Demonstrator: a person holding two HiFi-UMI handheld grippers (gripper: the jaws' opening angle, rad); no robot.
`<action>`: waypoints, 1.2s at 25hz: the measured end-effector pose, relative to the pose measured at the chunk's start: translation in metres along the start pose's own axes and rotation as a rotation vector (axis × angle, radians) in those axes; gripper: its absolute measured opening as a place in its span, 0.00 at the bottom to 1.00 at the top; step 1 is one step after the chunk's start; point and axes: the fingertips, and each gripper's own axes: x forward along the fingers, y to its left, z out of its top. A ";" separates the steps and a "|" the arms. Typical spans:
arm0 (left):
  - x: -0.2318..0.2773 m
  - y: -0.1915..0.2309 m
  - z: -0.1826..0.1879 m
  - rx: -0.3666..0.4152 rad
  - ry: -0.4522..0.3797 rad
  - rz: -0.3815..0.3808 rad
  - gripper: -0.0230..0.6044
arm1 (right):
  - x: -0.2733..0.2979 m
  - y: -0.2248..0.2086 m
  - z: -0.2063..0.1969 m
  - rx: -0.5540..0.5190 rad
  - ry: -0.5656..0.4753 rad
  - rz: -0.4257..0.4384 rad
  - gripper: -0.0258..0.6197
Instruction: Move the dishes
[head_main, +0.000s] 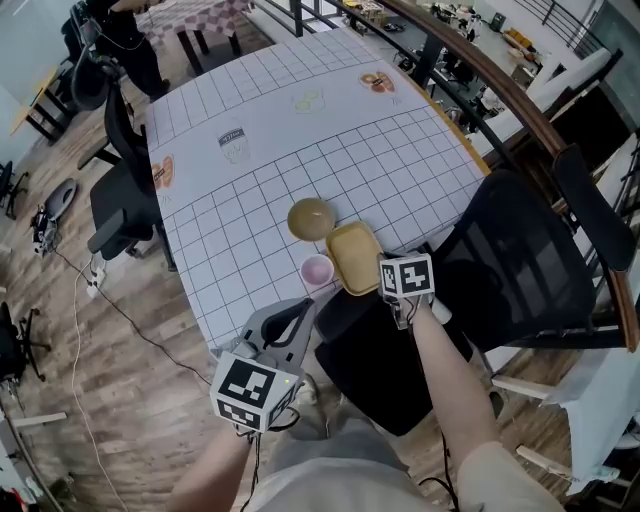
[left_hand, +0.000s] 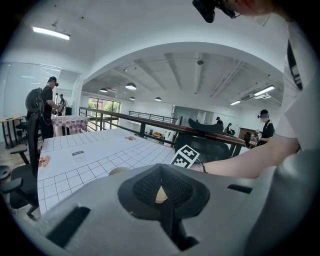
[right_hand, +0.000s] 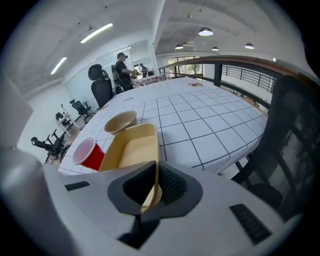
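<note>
A yellow rectangular dish (head_main: 352, 256) lies at the near edge of the white grid-patterned table (head_main: 260, 120). My right gripper (head_main: 380, 288) is shut on its near rim; in the right gripper view the rim (right_hand: 150, 165) stands between the pads, with the dish (right_hand: 131, 147) stretching away. A tan bowl (head_main: 310, 218) (right_hand: 120, 121) sits just behind it. A red cup (head_main: 317, 269) (right_hand: 86, 152) stands to the dish's left. My left gripper (head_main: 296, 318) (left_hand: 161, 192) hangs shut and empty below the table's near corner.
A black mesh chair (head_main: 510, 270) stands close on the right, under my right arm. Another black office chair (head_main: 125, 190) is at the table's left side. A wooden railing (head_main: 500, 90) runs behind the table. A person (head_main: 120, 30) stands at the far left.
</note>
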 end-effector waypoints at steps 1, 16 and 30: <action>-0.001 -0.001 0.002 0.001 -0.011 0.005 0.06 | 0.002 -0.001 -0.001 0.007 0.007 0.004 0.09; -0.021 -0.006 0.004 -0.028 -0.064 0.032 0.06 | -0.030 -0.006 0.023 0.015 -0.094 -0.029 0.21; -0.061 -0.021 0.067 0.037 -0.206 0.085 0.06 | -0.203 0.060 0.095 -0.128 -0.377 0.082 0.11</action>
